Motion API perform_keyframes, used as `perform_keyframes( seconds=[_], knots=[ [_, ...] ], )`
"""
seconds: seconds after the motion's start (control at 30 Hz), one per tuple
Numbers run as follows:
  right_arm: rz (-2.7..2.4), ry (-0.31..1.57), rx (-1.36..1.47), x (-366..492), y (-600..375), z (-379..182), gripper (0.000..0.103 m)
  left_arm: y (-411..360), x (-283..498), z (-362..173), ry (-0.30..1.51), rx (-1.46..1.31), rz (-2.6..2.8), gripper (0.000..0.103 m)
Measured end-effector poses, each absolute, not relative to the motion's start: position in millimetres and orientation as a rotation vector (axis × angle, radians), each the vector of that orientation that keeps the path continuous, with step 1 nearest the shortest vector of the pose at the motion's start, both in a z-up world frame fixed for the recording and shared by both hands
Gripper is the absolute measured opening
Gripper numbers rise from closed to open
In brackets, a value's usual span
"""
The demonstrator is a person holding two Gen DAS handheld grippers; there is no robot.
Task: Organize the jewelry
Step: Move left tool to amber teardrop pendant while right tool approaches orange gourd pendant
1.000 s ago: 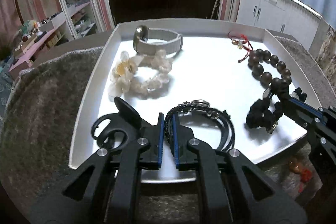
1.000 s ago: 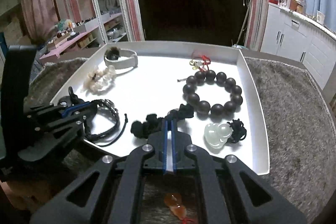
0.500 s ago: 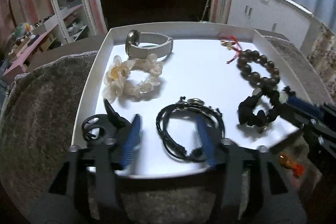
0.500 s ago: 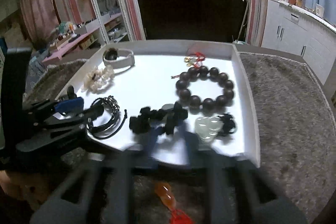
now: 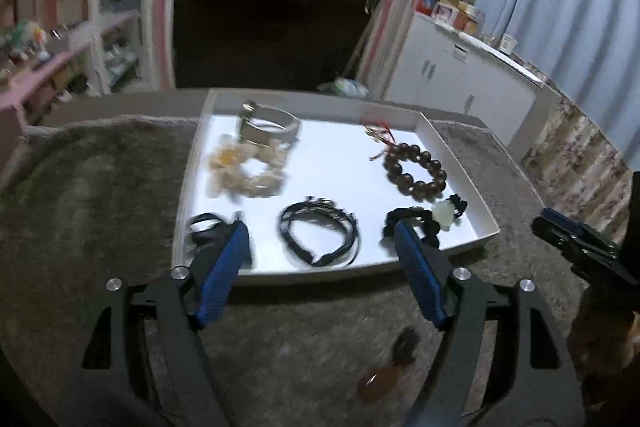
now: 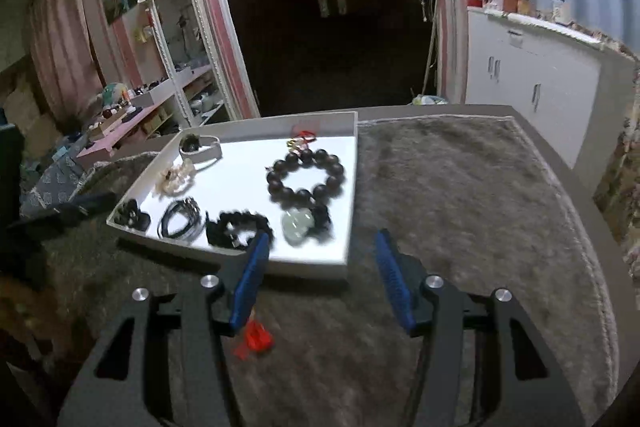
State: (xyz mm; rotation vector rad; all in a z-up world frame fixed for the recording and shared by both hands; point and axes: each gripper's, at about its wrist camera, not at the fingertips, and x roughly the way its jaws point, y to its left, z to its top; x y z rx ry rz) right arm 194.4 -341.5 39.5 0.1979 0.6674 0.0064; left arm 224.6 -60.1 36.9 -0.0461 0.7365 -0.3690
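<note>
1. Left wrist view: the left gripper (image 5: 320,247) is spread wide and holds nothing, hovering short of the white shallow tray (image 5: 188,187). Straight ahead between its fingers lies the black braided cord bracelet (image 5: 319,239); the dark wooden bead bracelet (image 5: 414,172) sits further ahead to the right.
2. Below the right finger, on the grey plush mat (image 5: 100,195), lies an amber pendant with a dark tassel (image 5: 386,367), outside the tray. Its long axis runs from near-left to far-right, tassel end pointing toward the tray.
3. Right wrist view: the right gripper (image 6: 318,263) is likewise released and empty, over the tray's near corner. A red tassel (image 6: 256,339) lies on the mat just under its left finger.
4. Judgement: the stray pendant likely goes next; pinch across its short axis at the stone, then lift clear of the rim.
</note>
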Motion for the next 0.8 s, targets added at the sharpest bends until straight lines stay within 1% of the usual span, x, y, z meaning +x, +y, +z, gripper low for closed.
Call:
perform_keyframes(
  seconds=[0.1, 0.23, 0.37, 0.53, 0.6, 0.63, 0.77, 0.8],
  knots=[
    [-0.002, 0.665, 0.175, 169.6, -342.0, 34.2, 0.055, -53.3, 191.9, 33.2, 0.687, 0.079, -0.237, 0.077],
    [0.012, 0.705, 0.176, 143.1, -340.9, 17.9, 0.055, -36.4, 151.6, 15.9, 0.708, 0.091, -0.175, 0.077],
    [0.023, 0.766, 0.148, 127.3, -328.3, -3.8, 0.055, -38.1, 120.7, -6.0, 0.720, 0.118, -0.127, 0.079],
    [0.059, 0.784, 0.141, 131.0, -311.5, -10.0, 0.055, -59.0, 124.6, -13.3, 0.753, 0.122, -0.187, 0.081],
    [0.068, 0.784, 0.113, 136.1, -301.2, -9.2, 0.055, -65.0, 129.7, -10.2, 0.755, 0.093, -0.225, 0.084],
    [0.074, 0.789, 0.110, 140.6, -297.6, -9.5, 0.055, -69.5, 133.3, -9.5, 0.752, 0.095, -0.231, 0.085],
    [0.078, 0.800, 0.104, 159.0, -289.5, -13.3, 0.055, -91.3, 147.9, -15.0, 0.766, 0.108, -0.239, 0.085],
    [0.080, 0.806, 0.103, 162.8, -288.0, -14.8, 0.054, -97.9, 152.4, -18.6, 0.777, 0.123, -0.241, 0.083]
  ],
)
